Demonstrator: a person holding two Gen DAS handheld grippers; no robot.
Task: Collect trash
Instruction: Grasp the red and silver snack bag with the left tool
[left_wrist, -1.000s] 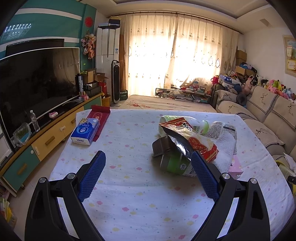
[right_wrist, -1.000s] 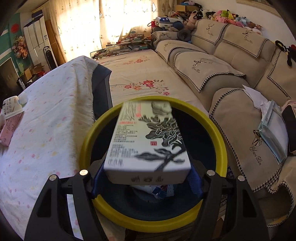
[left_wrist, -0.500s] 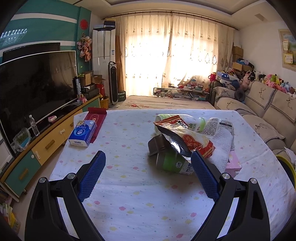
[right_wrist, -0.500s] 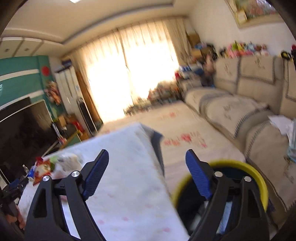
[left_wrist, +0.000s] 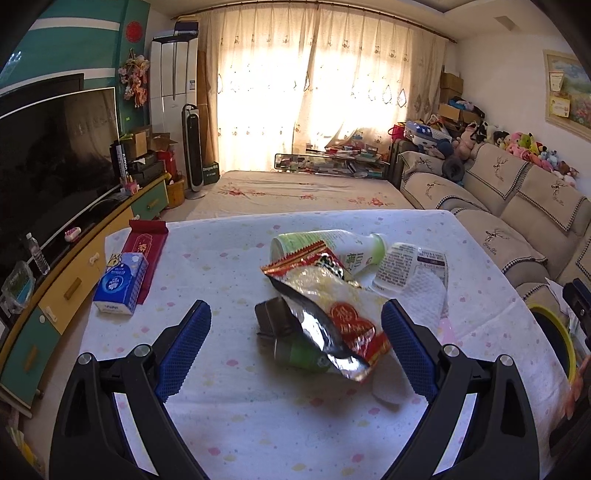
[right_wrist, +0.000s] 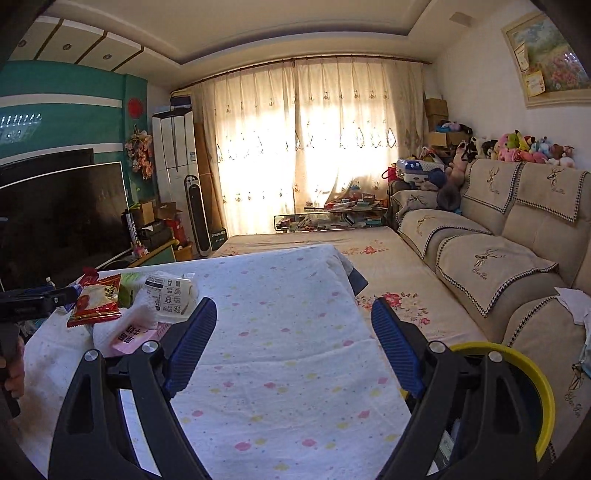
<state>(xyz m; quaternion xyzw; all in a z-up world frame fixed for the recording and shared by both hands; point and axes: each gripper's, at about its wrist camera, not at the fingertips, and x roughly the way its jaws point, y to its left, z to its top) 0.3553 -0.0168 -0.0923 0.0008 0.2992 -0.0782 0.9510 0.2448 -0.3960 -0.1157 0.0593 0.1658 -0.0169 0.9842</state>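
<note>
A pile of trash lies on the dotted tablecloth: a red and silver snack bag (left_wrist: 332, 314), a green bottle (left_wrist: 332, 245) behind it, a dark can (left_wrist: 291, 349) under the bag, a clear printed wrapper (left_wrist: 410, 266) and white paper. My left gripper (left_wrist: 295, 347) is open, its blue fingers on either side of the bag, close to it. My right gripper (right_wrist: 293, 341) is open and empty over the table's right part. The same pile (right_wrist: 110, 299) shows at the left of the right wrist view. The yellow-rimmed bin (right_wrist: 532, 387) stands beside the table, low right.
A blue tissue pack (left_wrist: 120, 284) and a red packet (left_wrist: 144, 240) lie at the table's left edge. A pink packet (right_wrist: 133, 338) lies by the pile. A TV cabinet (left_wrist: 74, 269) runs along the left, a sofa (right_wrist: 491, 258) along the right.
My right gripper let the printed box go into the bin, opened, and swung up and left over the table. My left gripper moved closer to the snack bag.
</note>
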